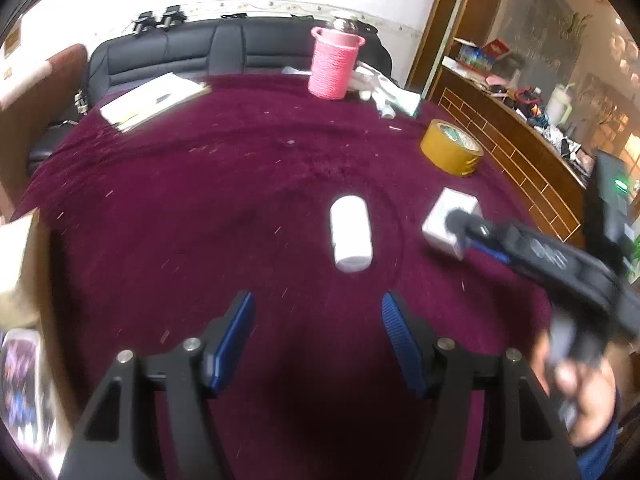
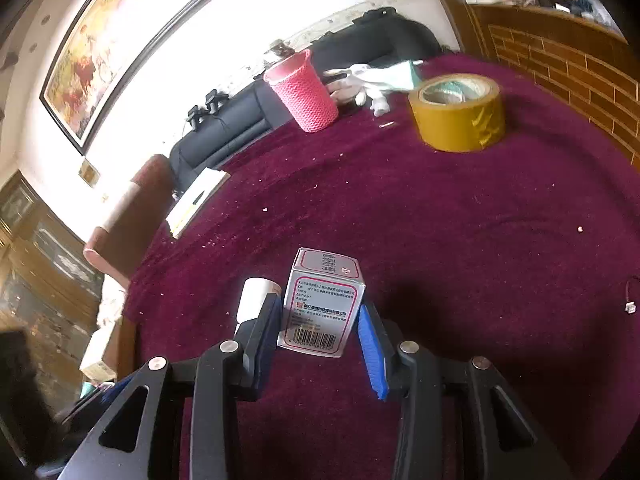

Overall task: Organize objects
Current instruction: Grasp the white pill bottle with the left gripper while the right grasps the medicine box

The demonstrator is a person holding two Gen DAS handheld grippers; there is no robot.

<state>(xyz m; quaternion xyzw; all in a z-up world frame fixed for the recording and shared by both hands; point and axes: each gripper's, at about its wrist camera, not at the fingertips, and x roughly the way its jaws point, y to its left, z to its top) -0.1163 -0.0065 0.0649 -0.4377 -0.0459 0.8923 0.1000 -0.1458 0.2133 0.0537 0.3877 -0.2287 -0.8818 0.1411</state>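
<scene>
Over on the far left edge of the maroon cloth (image 1: pixel 200 200) lies a pale notebook (image 1: pixel 154 100), flat, hard by the black sofa (image 1: pixel 176 54) behind the table. Moving right along the back, the pink woven cup (image 1: pixel 334 65) stands upright with its mouth open to the ceiling, and just beside it on the right sits a heap of white and pale green bits (image 1: pixel 384 92) — too blurred to name. In the middle of the cloth the white bottle (image 1: pixel 351 233) lies on its side, straight ahead of the left gripper (image 1: pixel 318 320), whose blue pads stand spread wide above bare cloth with nothing between them. Right of the bottle and apart from it is the small white box (image 1: pixel 446 222), and here the right gripper (image 2: pixel 320 316) comes in from the right — its jaws sit on either side of the box, the left pad against one side face and the right pad at the other, so it is clamped on the box. In the right wrist view the box stands upright with its barcode face toward the camera, the bottle peeping out behind the left finger. Farther back on the right the yellow tape roll (image 1: pixel 451 150) lies flat, hole up, well apart from the box, near the brick-patterned counter (image 1: pixel 516 152).
</scene>
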